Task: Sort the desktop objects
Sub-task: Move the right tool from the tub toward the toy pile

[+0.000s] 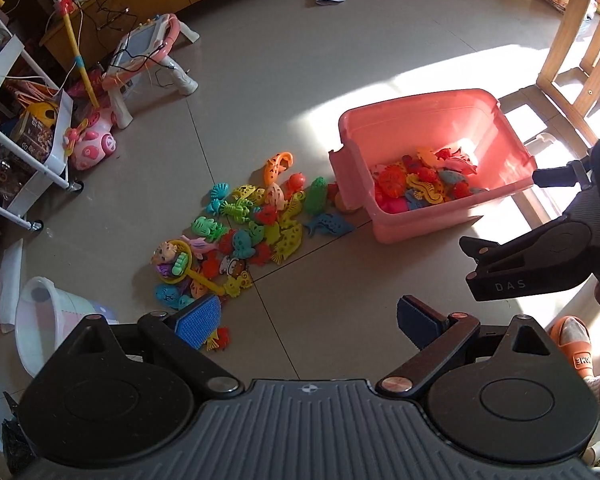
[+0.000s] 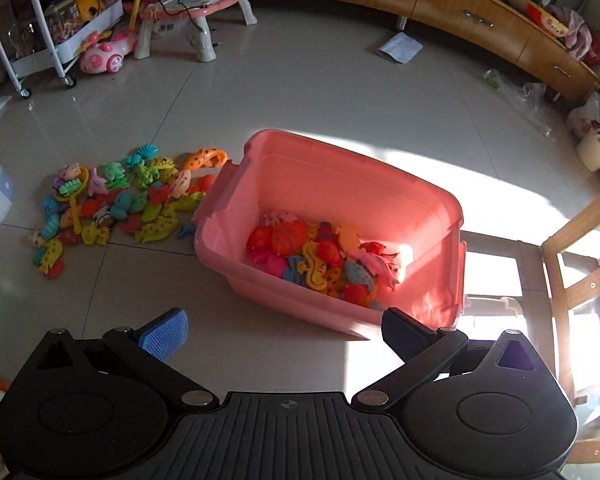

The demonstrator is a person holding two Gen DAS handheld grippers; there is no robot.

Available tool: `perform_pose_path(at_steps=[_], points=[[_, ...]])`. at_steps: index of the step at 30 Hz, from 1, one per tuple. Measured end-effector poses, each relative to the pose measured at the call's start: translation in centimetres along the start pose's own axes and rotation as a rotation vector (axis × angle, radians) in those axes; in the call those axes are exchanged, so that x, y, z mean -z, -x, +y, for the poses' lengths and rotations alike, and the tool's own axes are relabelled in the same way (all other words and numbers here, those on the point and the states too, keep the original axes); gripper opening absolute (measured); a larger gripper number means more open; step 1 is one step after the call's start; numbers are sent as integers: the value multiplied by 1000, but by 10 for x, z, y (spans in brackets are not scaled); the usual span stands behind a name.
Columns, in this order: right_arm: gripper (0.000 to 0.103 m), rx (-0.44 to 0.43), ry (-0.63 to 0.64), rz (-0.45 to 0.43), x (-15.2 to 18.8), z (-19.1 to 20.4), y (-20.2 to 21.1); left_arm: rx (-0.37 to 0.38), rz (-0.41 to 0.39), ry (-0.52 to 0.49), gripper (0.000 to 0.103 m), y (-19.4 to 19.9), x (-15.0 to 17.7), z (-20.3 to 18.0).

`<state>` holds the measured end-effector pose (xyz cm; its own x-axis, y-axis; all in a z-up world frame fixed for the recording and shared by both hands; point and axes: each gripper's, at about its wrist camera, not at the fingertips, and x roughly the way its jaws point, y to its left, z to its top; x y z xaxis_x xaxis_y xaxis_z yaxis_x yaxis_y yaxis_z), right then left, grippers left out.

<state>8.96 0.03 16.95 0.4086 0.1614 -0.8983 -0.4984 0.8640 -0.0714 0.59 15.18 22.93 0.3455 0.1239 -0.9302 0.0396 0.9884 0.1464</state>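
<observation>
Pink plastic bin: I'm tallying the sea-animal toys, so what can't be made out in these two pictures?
- Pink plastic bin: lower toys, buried under upper ones in both views.
- Left wrist view: toys behind the bin's near corner; red-yellow toy partly behind the blue finger pad.
- Scattered floor pile of colourful toys, right wrist view: overlapping, too small to count.

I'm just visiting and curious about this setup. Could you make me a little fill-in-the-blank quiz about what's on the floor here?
1. The plastic bin that already has some toy sea animals in it is ____ in colour.
2. The pile of toy sea animals still waiting to be sorted lies on the tiled ____.
3. The left gripper and the right gripper both have their jaws ____, holding nothing.
4. A yellow scoop net lies among the pile, and its handle is ____ in colour.

Missing words: pink; floor; open; yellow
</observation>
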Motion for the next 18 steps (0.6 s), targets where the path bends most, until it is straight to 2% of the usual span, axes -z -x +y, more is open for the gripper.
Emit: perform_pose_path(at_steps=[3, 9, 12, 18], points=[[103, 38, 5, 31, -10, 16, -23, 3, 7, -2, 97, -12, -3, 13], [103, -11, -50, 78, -28, 43, -57, 35, 38, -35, 97, -49, -19, 22], [103, -29, -76, 77, -35, 53, -66, 42, 29, -68, 97, -57, -23, 27], [103, -87, -102, 74, -52, 75, -83, 31, 53, -43, 97, -75, -4, 64]])
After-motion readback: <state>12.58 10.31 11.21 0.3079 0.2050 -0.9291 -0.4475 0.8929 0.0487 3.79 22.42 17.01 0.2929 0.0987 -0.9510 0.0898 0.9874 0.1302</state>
